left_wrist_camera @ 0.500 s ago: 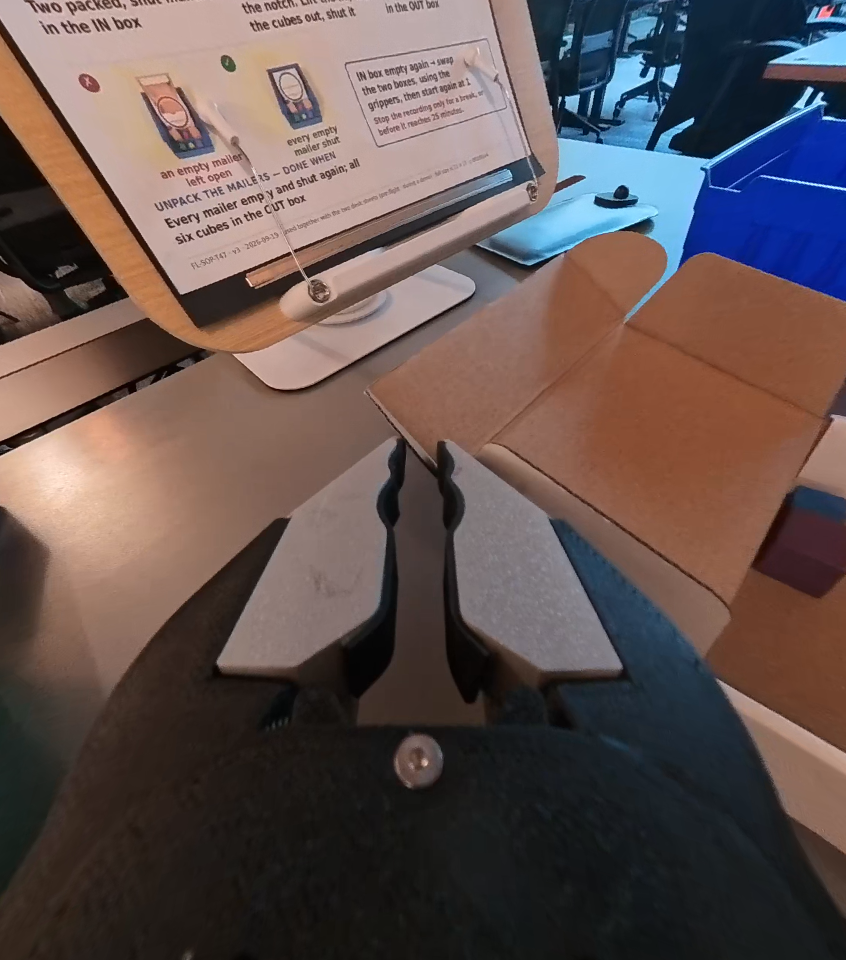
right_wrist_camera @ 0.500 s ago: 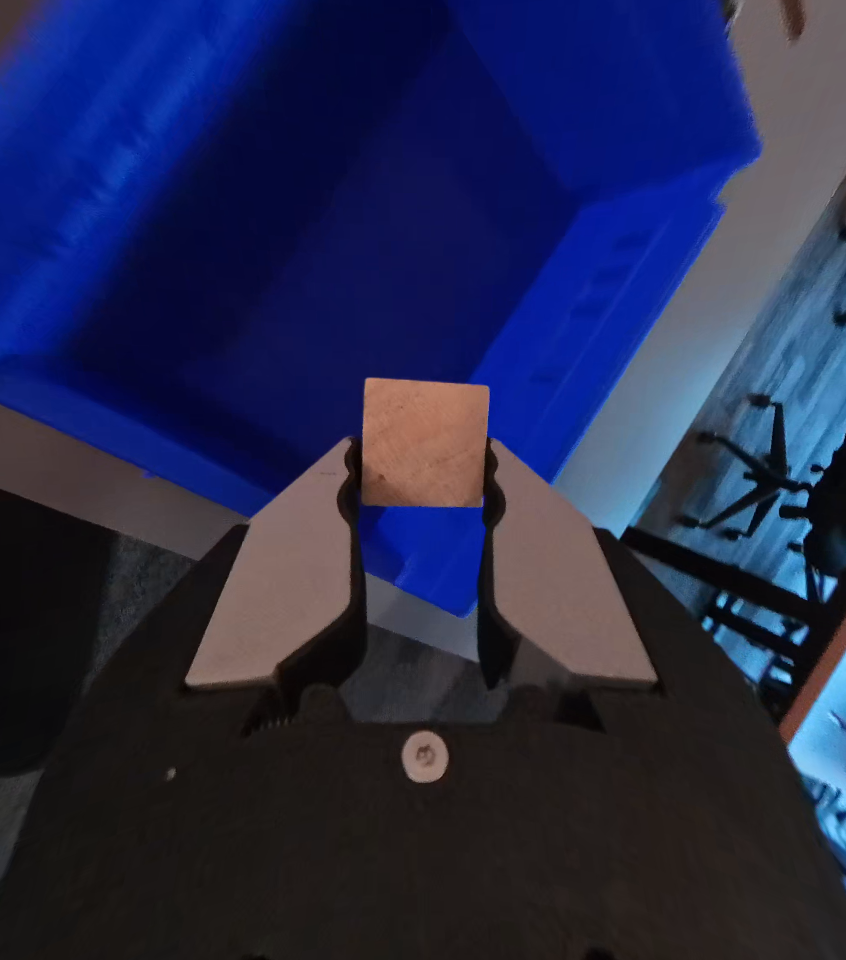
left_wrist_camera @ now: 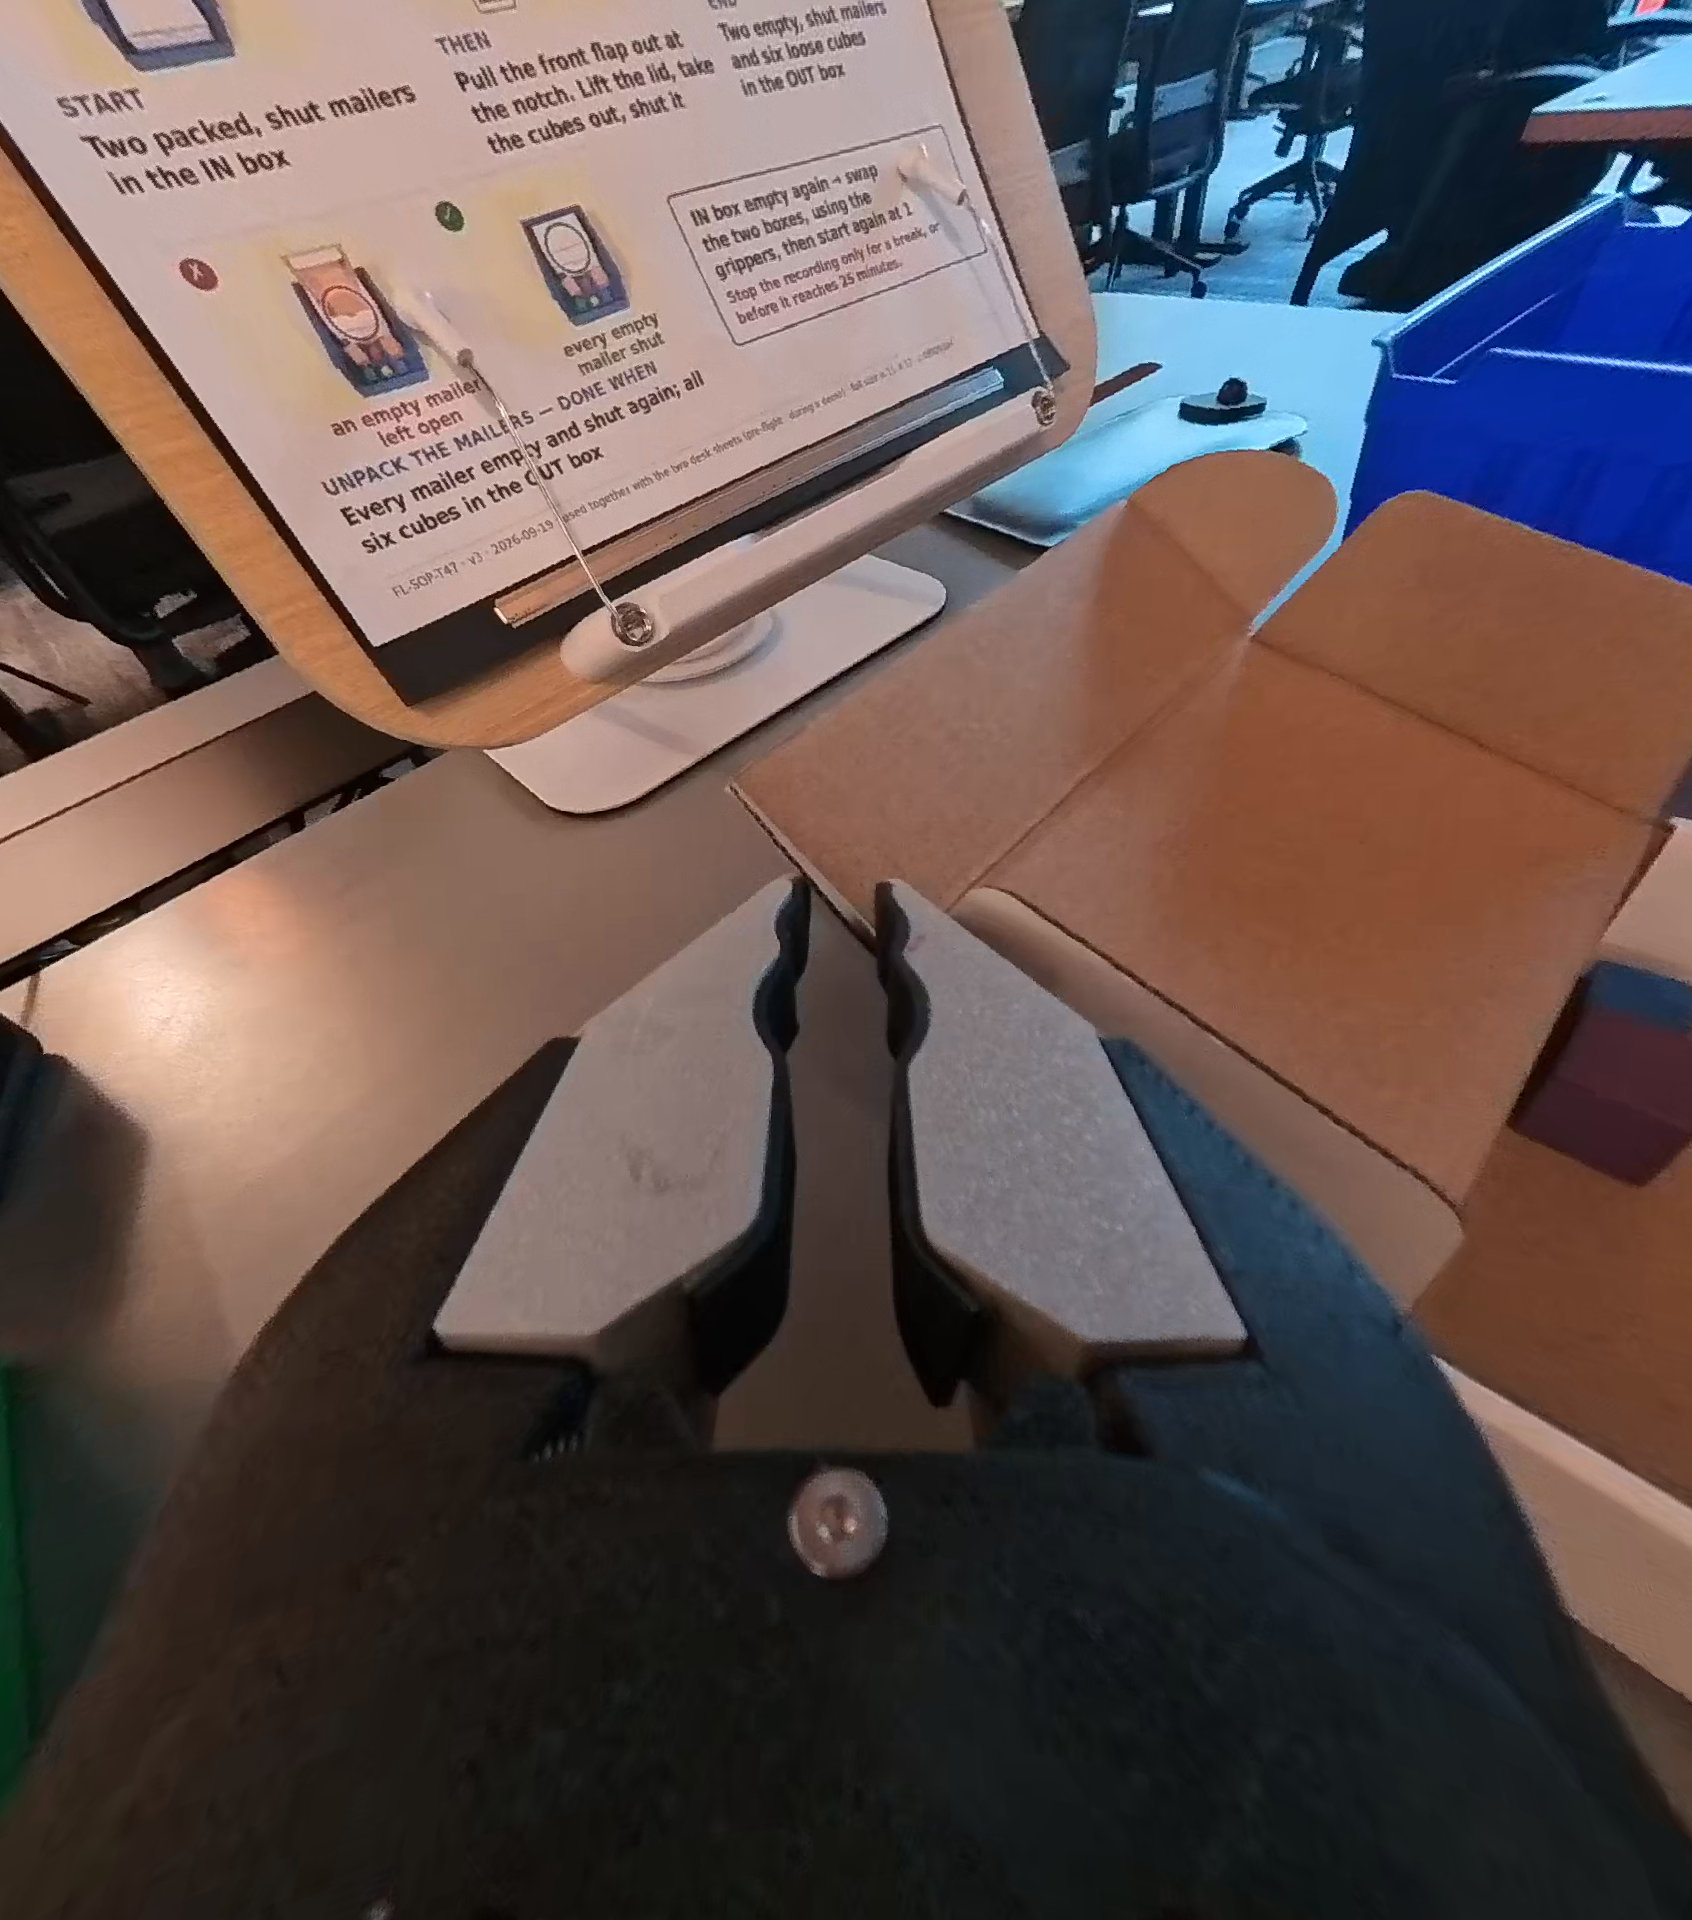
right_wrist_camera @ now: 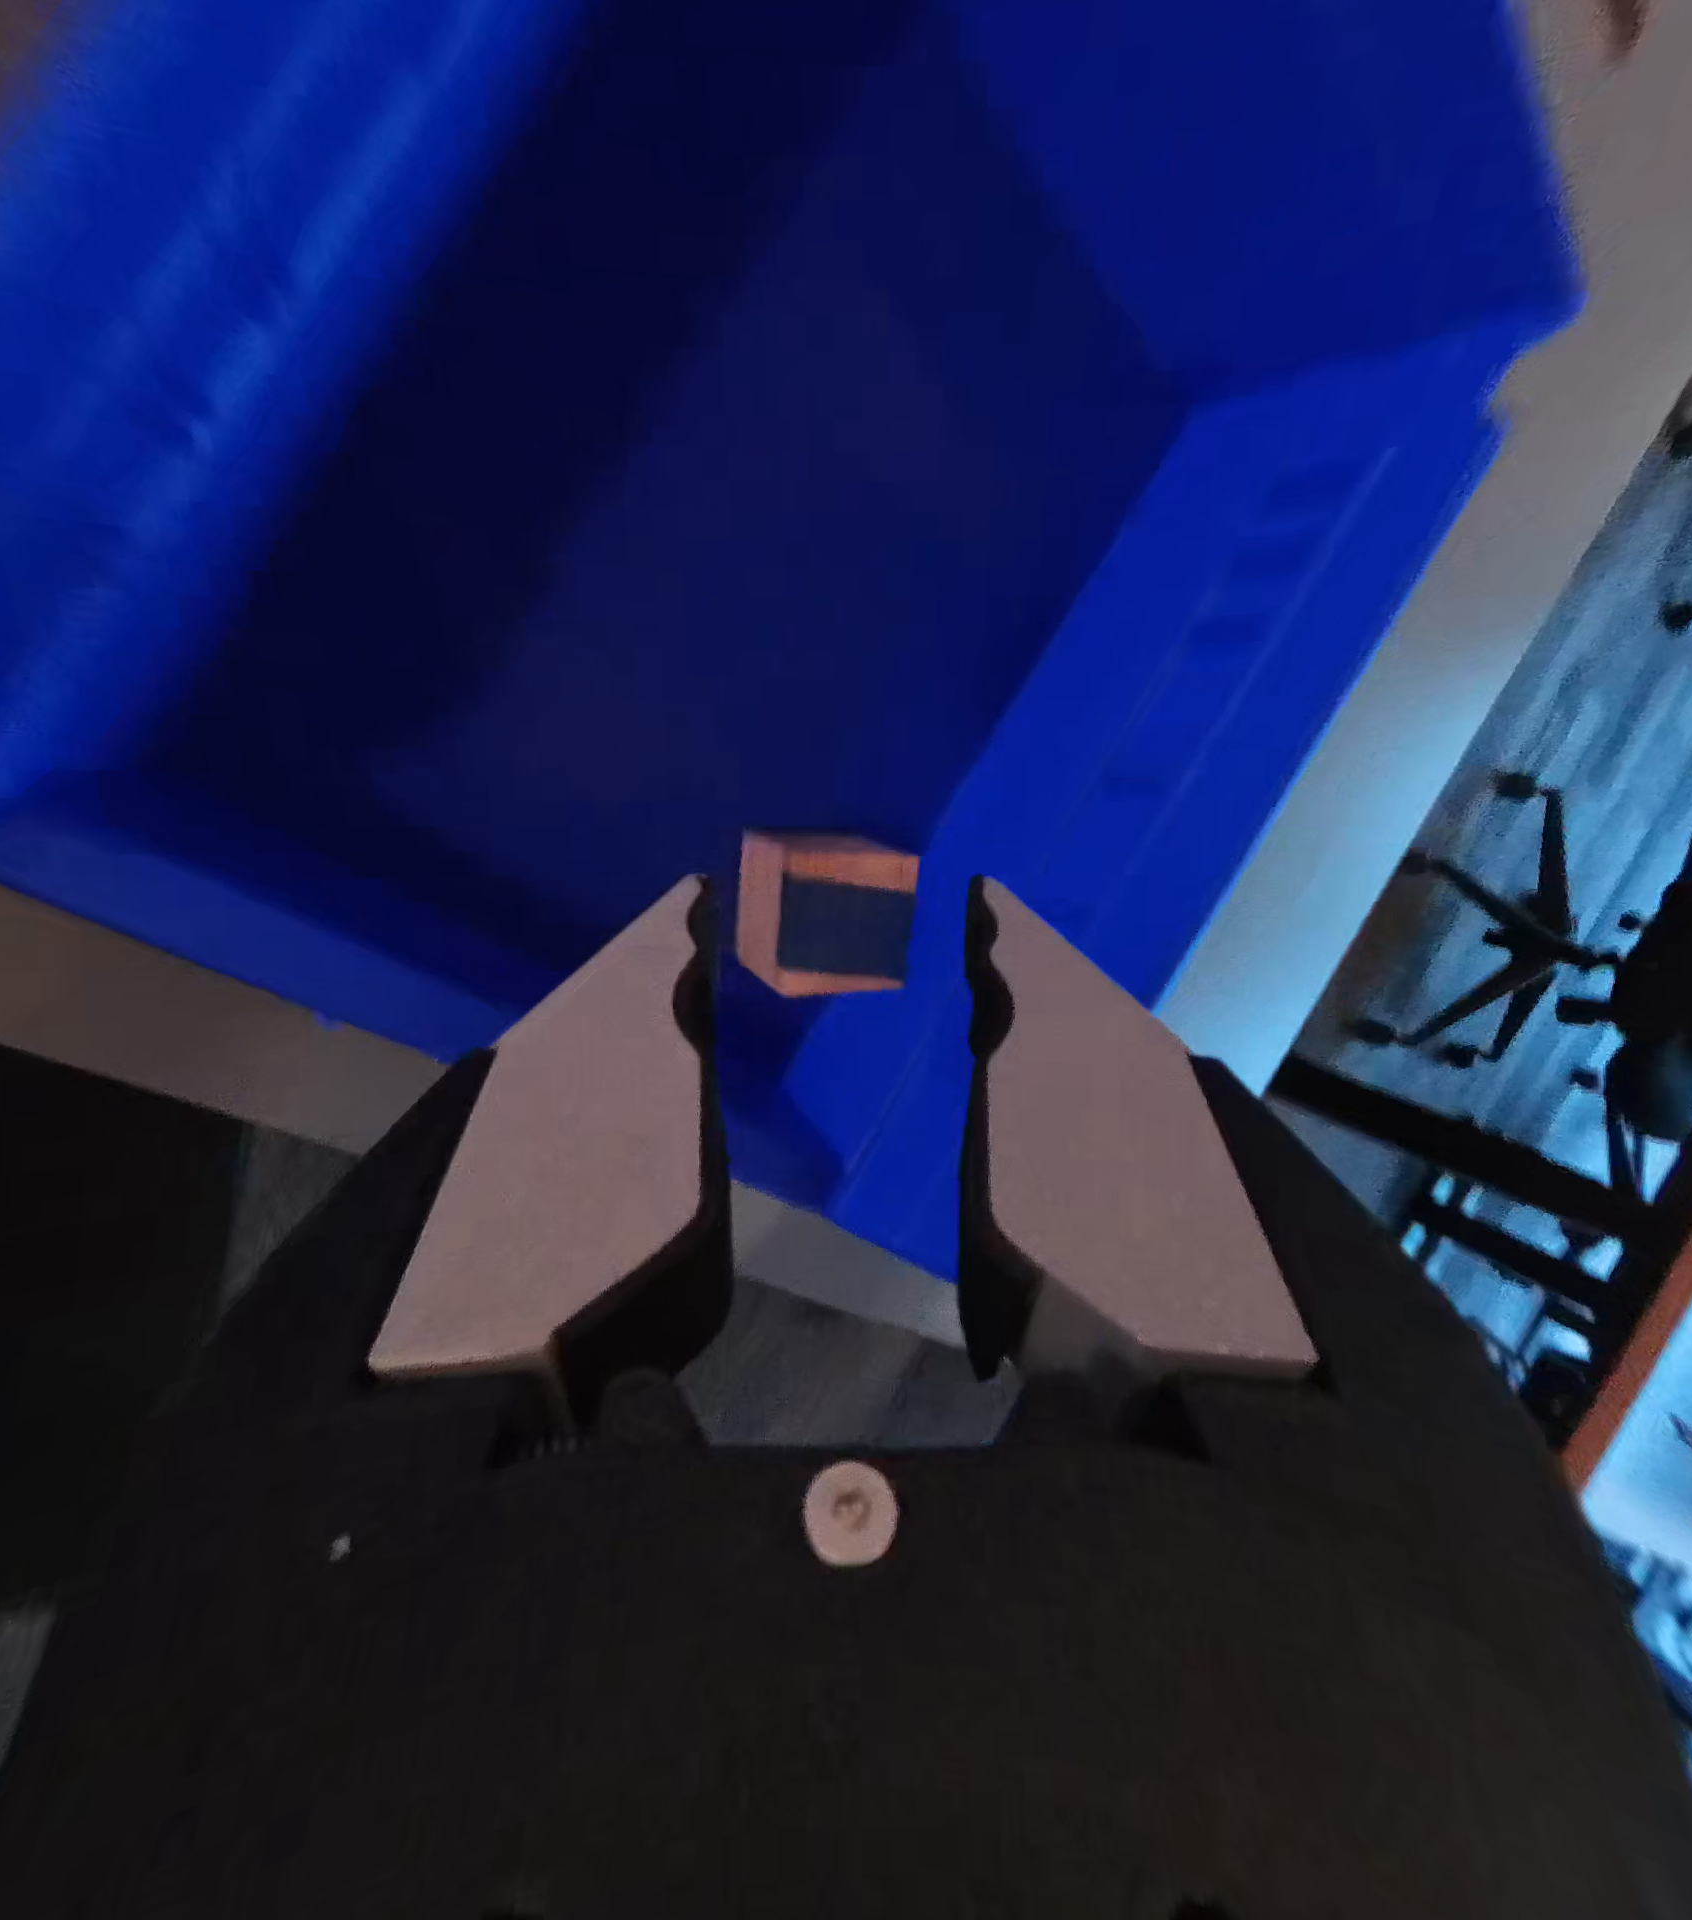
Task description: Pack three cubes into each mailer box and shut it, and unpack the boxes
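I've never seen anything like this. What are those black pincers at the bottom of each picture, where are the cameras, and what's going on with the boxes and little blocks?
No robot here: a person holds a two-finger gripper in each hand, and a camera on each looks forward along its fingers.

Left camera: the left gripper, nearly shut and holding nothing, sits by an open cardboard mailer box on a grey table. A dark red cube and a blue cube lie inside the box. An instruction board stands behind.

Right camera: the right gripper is open over a blue bin. A wooden cube sits just beyond its fingertips, clear of both, apparently dropping in.
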`<action>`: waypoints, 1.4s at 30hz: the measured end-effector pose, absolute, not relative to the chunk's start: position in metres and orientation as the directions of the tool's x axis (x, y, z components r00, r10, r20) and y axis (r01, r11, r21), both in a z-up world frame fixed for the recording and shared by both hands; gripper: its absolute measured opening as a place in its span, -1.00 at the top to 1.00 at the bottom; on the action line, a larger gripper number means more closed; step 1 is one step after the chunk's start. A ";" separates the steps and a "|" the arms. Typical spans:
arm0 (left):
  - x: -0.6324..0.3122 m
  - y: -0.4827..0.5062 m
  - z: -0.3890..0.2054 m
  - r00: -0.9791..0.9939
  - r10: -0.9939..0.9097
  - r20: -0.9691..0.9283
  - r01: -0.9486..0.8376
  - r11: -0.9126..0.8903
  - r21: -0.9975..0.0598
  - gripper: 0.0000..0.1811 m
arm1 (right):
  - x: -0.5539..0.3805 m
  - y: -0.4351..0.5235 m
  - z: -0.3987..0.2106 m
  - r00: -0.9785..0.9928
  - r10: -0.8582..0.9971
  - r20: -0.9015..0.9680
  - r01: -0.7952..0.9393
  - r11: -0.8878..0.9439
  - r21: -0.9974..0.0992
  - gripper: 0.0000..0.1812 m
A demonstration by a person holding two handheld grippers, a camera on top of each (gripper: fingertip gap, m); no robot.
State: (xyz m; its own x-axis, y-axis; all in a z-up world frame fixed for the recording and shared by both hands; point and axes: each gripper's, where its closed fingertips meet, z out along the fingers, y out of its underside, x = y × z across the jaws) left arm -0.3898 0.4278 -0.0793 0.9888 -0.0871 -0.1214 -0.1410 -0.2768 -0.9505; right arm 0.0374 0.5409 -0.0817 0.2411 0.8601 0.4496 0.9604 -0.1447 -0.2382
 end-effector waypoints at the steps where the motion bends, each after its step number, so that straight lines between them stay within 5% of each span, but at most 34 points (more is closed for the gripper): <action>1: -0.389 0.428 -0.079 0.988 -0.089 -0.123 -0.143 -0.275 -0.951 0.88 | 0.020 0.535 -0.074 0.240 0.863 0.444 0.951 -0.118 -0.286 0.49; 8: -0.387 0.428 -0.078 0.987 -0.091 -0.136 -0.156 -0.269 -0.950 0.89 | -0.145 0.421 -0.060 -0.045 0.956 0.288 0.800 0.207 -0.563 0.55; 21: -0.391 0.429 -0.082 0.989 -0.088 -0.122 -0.142 -0.280 -0.949 0.89 | -0.227 0.398 -0.158 -0.483 0.775 0.407 0.835 0.548 -0.052 0.63; 31: -0.390 0.428 -0.080 0.988 -0.097 -0.122 -0.144 -0.275 -0.951 0.88 | -0.213 0.372 -0.154 -0.562 0.767 0.310 0.796 0.603 -0.048 0.69; 35: -0.390 0.428 -0.081 0.988 -0.095 -0.119 -0.141 -0.277 -0.950 0.88 | -0.215 0.383 -0.158 -0.533 0.772 0.345 0.814 0.579 -0.039 0.52; 42: -0.392 0.428 -0.081 0.988 -0.089 -0.124 -0.145 -0.279 -0.949 0.88 | -0.213 0.381 -0.147 -0.502 0.805 0.316 0.820 0.559 -0.119 0.71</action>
State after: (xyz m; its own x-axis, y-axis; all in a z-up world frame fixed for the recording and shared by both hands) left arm -0.3919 0.4279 -0.0814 0.9882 -0.0893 -0.1243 -0.1447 -0.2794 -0.9492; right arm -0.2130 0.3815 -0.1474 -0.5024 0.8047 0.3164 0.8204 0.5592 -0.1194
